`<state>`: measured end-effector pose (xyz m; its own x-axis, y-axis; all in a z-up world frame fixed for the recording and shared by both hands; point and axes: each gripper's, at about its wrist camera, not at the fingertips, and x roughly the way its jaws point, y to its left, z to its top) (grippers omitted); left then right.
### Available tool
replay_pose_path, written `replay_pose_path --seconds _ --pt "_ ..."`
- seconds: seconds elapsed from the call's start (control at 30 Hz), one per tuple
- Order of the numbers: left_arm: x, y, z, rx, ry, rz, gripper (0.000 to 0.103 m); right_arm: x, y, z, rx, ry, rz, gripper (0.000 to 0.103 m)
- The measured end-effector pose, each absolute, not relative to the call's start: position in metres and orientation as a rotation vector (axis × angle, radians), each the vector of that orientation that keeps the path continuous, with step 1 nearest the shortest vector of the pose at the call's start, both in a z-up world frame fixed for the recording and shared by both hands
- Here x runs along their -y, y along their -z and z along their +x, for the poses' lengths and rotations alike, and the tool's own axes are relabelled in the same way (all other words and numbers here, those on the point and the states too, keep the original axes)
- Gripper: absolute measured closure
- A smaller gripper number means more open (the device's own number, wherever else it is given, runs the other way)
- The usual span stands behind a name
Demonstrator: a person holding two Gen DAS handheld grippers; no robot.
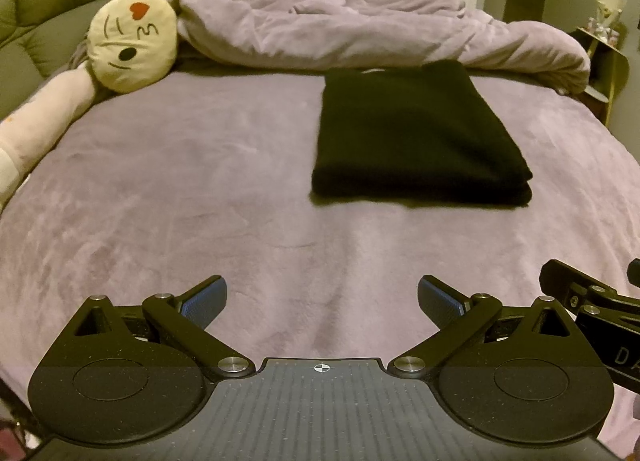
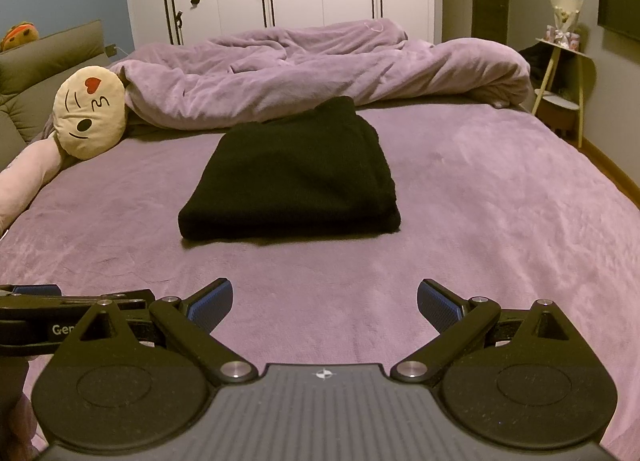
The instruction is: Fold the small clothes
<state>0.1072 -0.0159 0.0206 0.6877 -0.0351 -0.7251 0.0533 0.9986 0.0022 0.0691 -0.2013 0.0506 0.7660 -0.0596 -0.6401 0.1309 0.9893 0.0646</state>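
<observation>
A black garment (image 1: 416, 133) lies folded into a thick rectangle on the purple bed (image 1: 200, 189). It also shows in the right wrist view (image 2: 292, 177), ahead and slightly left. My left gripper (image 1: 322, 299) is open and empty, hovering above the bed well short of the garment. My right gripper (image 2: 324, 301) is open and empty too, held back from the garment's near edge. The two grippers are side by side; part of the right one (image 1: 592, 305) shows at the left view's right edge.
A bunched purple duvet (image 2: 320, 69) lies across the far side of the bed. A round cream emoji cushion (image 2: 90, 111) and a pink plush (image 1: 36, 117) lie at the left. A small side table (image 2: 564, 73) stands right of the bed.
</observation>
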Motion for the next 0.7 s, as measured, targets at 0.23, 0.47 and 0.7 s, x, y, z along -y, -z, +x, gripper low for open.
replay_pose_path --seconds 0.23,0.47,0.7 --pt "0.0192 -0.0183 0.1032 -0.786 0.051 0.061 0.000 0.2036 -0.0483 0.0684 -0.696 0.107 0.118 0.004" --pt "0.0189 -0.0205 0.1029 -0.784 0.059 0.063 0.000 0.2058 -0.0481 0.0697 -0.701 0.110 0.127 0.004" --pt "0.0192 -0.0205 0.1029 -0.785 0.058 0.062 0.000 0.2058 -0.0485 0.0699 -0.698 0.112 0.123 0.004"
